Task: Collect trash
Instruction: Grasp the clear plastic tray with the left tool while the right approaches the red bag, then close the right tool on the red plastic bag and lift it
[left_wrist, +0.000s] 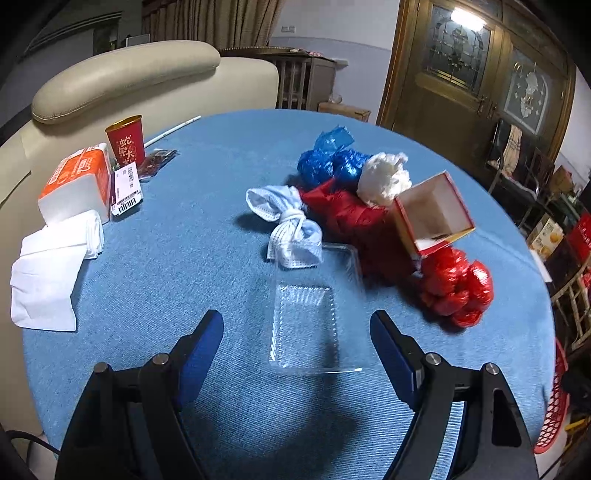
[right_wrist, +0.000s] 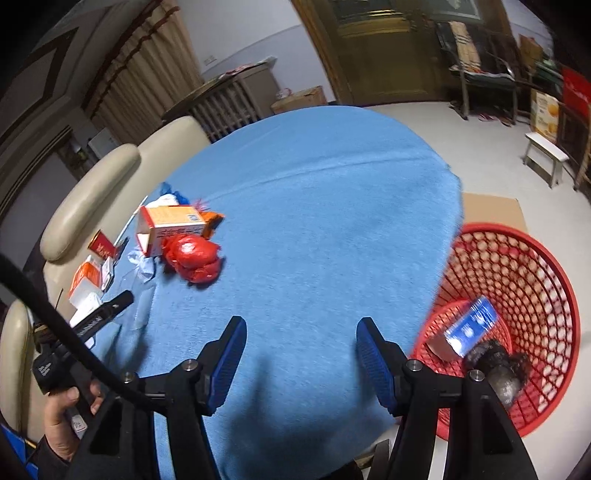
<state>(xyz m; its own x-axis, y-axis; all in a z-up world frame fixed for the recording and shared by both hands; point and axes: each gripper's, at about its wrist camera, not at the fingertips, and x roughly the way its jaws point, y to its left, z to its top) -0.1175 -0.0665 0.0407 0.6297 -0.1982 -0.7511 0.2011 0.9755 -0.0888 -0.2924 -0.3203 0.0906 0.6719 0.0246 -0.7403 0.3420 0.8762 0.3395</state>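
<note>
From the left wrist view I read the table (left_wrist: 221, 155) from left to right. At the far left lie a folded white tissue (left_wrist: 48, 280), an orange tissue pack (left_wrist: 75, 184) and a red paper cup (left_wrist: 125, 140); whether these count as trash I cannot tell. Toward the centre lies a knotted face mask (left_wrist: 288, 225), and just ahead of my left gripper (left_wrist: 297, 325) a clear plastic tray (left_wrist: 306, 325), transparent, ribbed and hard to read against the blue cloth. To the right is the main heap: a blue plastic bag (left_wrist: 328, 158), a white paper wad (left_wrist: 384, 177), a red bag (left_wrist: 347, 218), an open red carton (left_wrist: 432, 210) tipped on top of it, and a second crumpled red bag (left_wrist: 458, 288).

My left gripper is spread wide and holds nothing; the tray lies between and just beyond its fingers, not gripped.

In the right wrist view, my right gripper (right_wrist: 301, 332) is likewise wide open and empty, over bare cloth near the table edge. To its right, on the floor, stands the red mesh basket (right_wrist: 535, 280), holding a blue box (right_wrist: 472, 325) and a dark crumpled lump (right_wrist: 498, 365).

Judgement: collection is at an early stage. Two items are binned; the tray, the mask and the whole heap remain on the table.
</note>
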